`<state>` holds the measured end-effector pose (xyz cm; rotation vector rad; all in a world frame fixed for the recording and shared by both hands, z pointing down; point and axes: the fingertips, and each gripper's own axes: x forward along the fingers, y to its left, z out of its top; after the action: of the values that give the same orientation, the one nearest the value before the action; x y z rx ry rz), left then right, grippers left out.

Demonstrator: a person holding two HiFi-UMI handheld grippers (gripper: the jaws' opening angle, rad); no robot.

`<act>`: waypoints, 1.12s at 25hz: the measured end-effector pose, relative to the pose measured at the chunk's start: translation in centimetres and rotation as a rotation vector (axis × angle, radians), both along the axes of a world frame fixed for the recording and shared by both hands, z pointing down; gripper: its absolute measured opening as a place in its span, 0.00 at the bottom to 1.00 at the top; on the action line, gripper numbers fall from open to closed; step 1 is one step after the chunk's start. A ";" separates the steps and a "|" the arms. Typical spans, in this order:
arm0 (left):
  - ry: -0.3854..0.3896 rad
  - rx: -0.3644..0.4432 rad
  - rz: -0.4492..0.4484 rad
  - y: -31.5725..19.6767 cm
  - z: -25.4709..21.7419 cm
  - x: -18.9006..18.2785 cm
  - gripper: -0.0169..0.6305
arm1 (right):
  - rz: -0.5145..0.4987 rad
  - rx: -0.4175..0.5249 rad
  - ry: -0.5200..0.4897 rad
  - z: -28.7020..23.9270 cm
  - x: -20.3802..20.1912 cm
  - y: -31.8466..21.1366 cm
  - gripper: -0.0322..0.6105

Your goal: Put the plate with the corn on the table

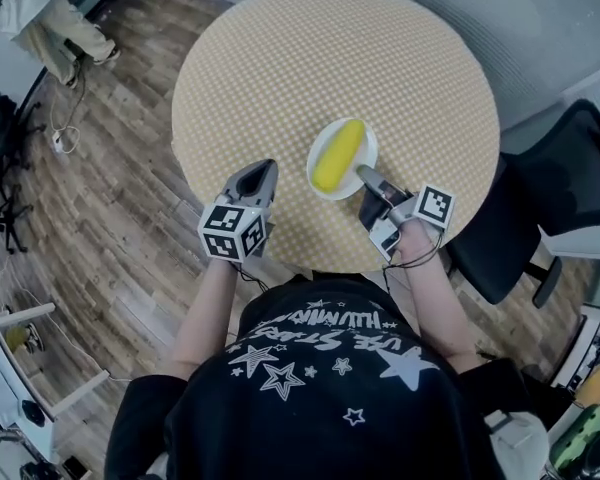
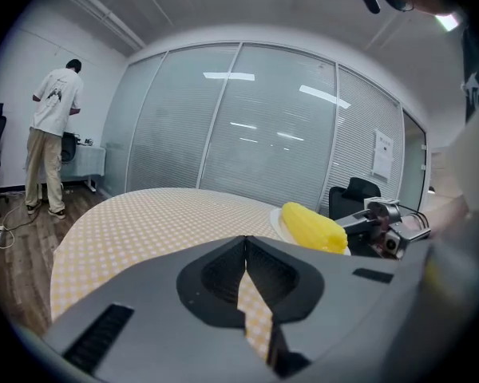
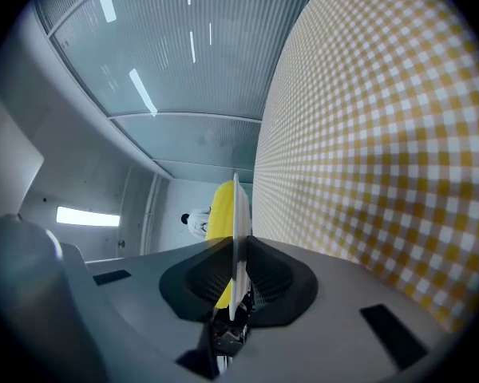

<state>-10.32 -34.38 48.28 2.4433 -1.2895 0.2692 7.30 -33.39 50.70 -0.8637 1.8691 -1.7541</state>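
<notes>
A white plate (image 1: 364,144) carrying a yellow corn cob (image 1: 338,155) sits low over the round table with the yellow checked cloth (image 1: 280,58), right of its front middle. I cannot tell whether the plate touches the cloth. My right gripper (image 1: 364,174) is shut on the plate's near rim. In the right gripper view the plate (image 3: 236,214) stands edge-on between the jaws, with the corn (image 3: 219,212) on its left side. My left gripper (image 1: 263,171) hovers over the table's front edge, left of the plate, shut and empty. The left gripper view shows the corn (image 2: 313,226) ahead to the right.
A black office chair (image 1: 540,203) stands close to the table's right side. The table's front edge lies just under both grippers. A person (image 2: 54,134) stands far off at a desk by the glass wall. Cables (image 1: 58,133) lie on the wooden floor to the left.
</notes>
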 end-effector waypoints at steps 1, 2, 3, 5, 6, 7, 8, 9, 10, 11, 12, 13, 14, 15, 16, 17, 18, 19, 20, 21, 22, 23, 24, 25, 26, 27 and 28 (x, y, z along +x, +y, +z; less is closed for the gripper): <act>-0.001 -0.002 -0.003 -0.7 0.1 0.1 0.04 | -0.003 0.000 -0.002 0.1 0.1 -0.7 0.12; -0.001 -0.004 -0.007 -1.3 0.2 0.3 0.04 | -0.006 0.001 -0.004 0.2 0.2 -1.4 0.12; -0.001 -0.006 -0.010 -1.9 0.2 0.4 0.04 | -0.010 0.002 -0.005 0.4 0.2 -2.1 0.12; -0.002 -0.010 -0.018 -2.8 0.4 0.6 0.04 | -0.021 -0.001 -0.006 0.8 0.4 -3.2 0.12; -0.003 -0.014 -0.022 -3.2 0.6 0.7 0.04 | -0.026 -0.005 -0.008 1.1 0.4 -3.6 0.12; -0.004 -0.018 -0.026 -3.5 0.8 0.8 0.04 | -0.032 -0.011 -0.010 1.3 0.4 -4.0 0.12; -0.004 -0.023 -0.030 -3.9 1.0 0.9 0.04 | -0.038 -0.016 -0.010 1.6 0.4 -4.4 0.12; -0.004 -0.028 -0.034 -4.4 1.2 0.9 0.04 | -0.044 -0.020 -0.008 1.8 0.4 -4.9 0.12; -0.004 -0.033 -0.038 -4.8 1.4 1.0 0.04 | -0.049 -0.022 -0.003 2.1 0.4 -5.4 0.12; -0.004 -0.038 -0.040 -5.3 1.6 1.1 0.04 | -0.053 -0.024 0.005 2.3 0.4 -5.8 0.12; -0.005 -0.044 -0.042 -5.7 1.9 1.2 0.04 | -0.057 -0.025 0.014 2.7 0.5 -6.2 0.12; -0.007 -0.050 -0.043 -5.9 2.2 1.2 0.04 | -0.060 -0.026 0.020 3.0 0.5 -6.6 0.12; -0.010 -0.056 -0.044 -6.2 2.4 1.2 0.04 | -0.062 -0.029 0.023 3.4 0.4 -6.9 0.12; -0.014 -0.061 -0.046 -6.4 2.7 1.1 0.04 | -0.064 -0.033 0.020 3.8 0.3 -7.1 0.12; -0.018 -0.065 -0.048 -6.7 2.8 1.1 0.04 | -0.064 -0.037 0.013 4.2 0.2 -7.5 0.12; -0.022 -0.068 -0.049 -7.1 3.0 1.1 0.04 | -0.064 -0.042 0.006 4.5 0.2 -7.8 0.12; -0.026 -0.071 -0.051 -7.4 3.1 1.2 0.04 | -0.064 -0.047 0.001 4.8 0.3 -8.1 0.12; -0.029 -0.074 -0.052 -7.8 3.3 1.3 0.04 | -0.064 -0.052 -0.001 5.1 0.4 -8.4 0.12; -0.031 -0.075 -0.052 -8.1 3.4 1.5 0.04 | -0.063 -0.056 -0.001 5.3 0.5 -8.7 0.12; -0.033 -0.076 -0.052 -8.4 3.5 1.6 0.04 | -0.063 -0.059 0.003 5.6 0.7 -9.0 0.12; -0.034 -0.077 -0.051 -8.7 3.5 1.8 0.04 | -0.063 -0.060 0.008 5.9 0.8 -9.2 0.12; -0.035 -0.077 -0.051 -9.0 3.6 1.8 0.04 | -0.064 -0.060 0.013 6.1 0.9 -9.5 0.12; -0.036 -0.078 -0.051 -9.2 3.6 1.9 0.04 | -0.067 -0.060 0.019 6.3 1.0 -9.7 0.12; -0.038 -0.079 -0.050 -9.3 3.7 1.9 0.04 | -0.069 -0.062 0.024 6.4 1.0 -10.0 0.12; -0.039 -0.082 -0.049 -9.5 3.8 2.0 0.04 | -0.071 -0.066 0.027 6.6 1.0 -10.1 0.12; -0.040 -0.086 -0.049 -9.7 4.0 2.0 0.04 | -0.072 -0.071 0.030 6.8 1.1 -10.3 0.12; -0.040 -0.090 -0.050 -9.9 4.1 2.0 0.04 | -0.073 -0.077 0.033 7.1 1.1 -10.5 0.12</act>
<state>-8.33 -44.24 52.40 2.3382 -1.3237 0.3566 8.37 -43.89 57.75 -0.8670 1.8871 -1.8774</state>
